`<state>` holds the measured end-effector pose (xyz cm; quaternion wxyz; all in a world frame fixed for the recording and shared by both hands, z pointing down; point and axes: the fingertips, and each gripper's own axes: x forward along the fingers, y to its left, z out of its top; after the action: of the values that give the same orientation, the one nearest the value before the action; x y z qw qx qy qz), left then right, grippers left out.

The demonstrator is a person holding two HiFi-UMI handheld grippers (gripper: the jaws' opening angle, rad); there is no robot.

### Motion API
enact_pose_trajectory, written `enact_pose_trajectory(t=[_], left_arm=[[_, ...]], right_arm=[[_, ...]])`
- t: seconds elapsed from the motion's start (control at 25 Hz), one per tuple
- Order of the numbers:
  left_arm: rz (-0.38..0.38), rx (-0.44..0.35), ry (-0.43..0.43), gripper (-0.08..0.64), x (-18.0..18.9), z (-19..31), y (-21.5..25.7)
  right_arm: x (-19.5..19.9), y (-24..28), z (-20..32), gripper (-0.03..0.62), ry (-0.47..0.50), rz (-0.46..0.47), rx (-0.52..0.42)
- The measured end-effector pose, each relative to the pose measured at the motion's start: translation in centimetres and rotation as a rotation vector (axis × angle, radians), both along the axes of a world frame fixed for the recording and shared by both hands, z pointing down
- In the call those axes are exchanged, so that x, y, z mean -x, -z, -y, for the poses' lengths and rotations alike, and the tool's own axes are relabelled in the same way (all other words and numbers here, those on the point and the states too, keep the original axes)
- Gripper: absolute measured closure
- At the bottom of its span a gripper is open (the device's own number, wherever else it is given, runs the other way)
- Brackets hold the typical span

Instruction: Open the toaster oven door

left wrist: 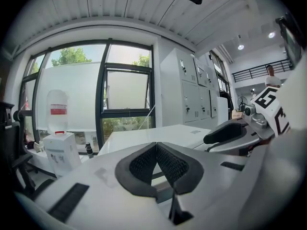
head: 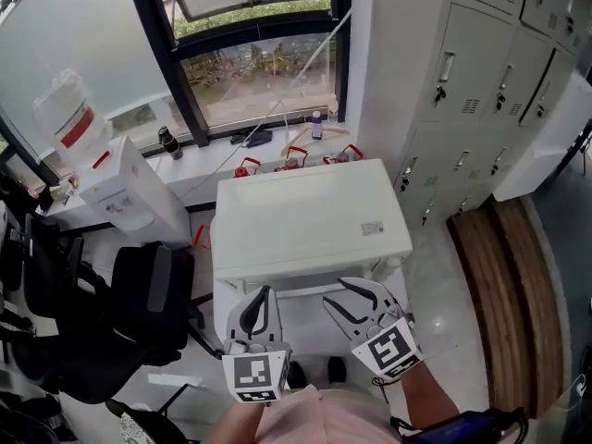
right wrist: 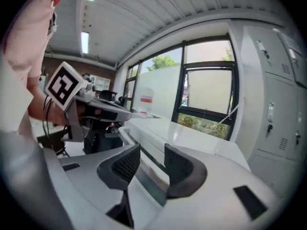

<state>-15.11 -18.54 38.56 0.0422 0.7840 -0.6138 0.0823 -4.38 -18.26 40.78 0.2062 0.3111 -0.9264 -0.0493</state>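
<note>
The left gripper (left wrist: 156, 145) is seen with ribbed black pads (left wrist: 141, 166) pressed together; the right gripper (right wrist: 152, 153) is held apart, near the smooth white oven (head: 305, 213)

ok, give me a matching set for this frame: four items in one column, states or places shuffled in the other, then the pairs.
1. left gripper
2. right gripper
3. black office chair
4. grey metal lockers

A. to the right of the white flat-topped unit
B. jaws together
C. to the left of the white flat-topped unit
D. jaws apart

Pairs: 1-B, 2-D, 3-C, 4-A
</note>
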Motion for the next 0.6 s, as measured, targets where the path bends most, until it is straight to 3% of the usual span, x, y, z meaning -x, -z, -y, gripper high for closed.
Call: enact_pose_trajectory(t=[0.08, 0.4, 0.6], left_arm=[[-0.004, 0.011, -0.002, 0.548, 0.1, 0.2, -0.4], [-0.017, 0.040, 0.010, 0.546, 0.9, 1.0, -1.6], [-0.017, 0.041, 0.011, 0.546, 1.2, 1.5, -1.6]], right_arm=[[0.1, -1.1, -0.2, 0.433, 0.050, -0.070, -0.010], [-0.7, -4.7, 1.3, 0.433, 0.096, -0.337, -0.013], [-0.7, -5.2, 1.5, 0.451, 0.120, -0.417, -0.003]])
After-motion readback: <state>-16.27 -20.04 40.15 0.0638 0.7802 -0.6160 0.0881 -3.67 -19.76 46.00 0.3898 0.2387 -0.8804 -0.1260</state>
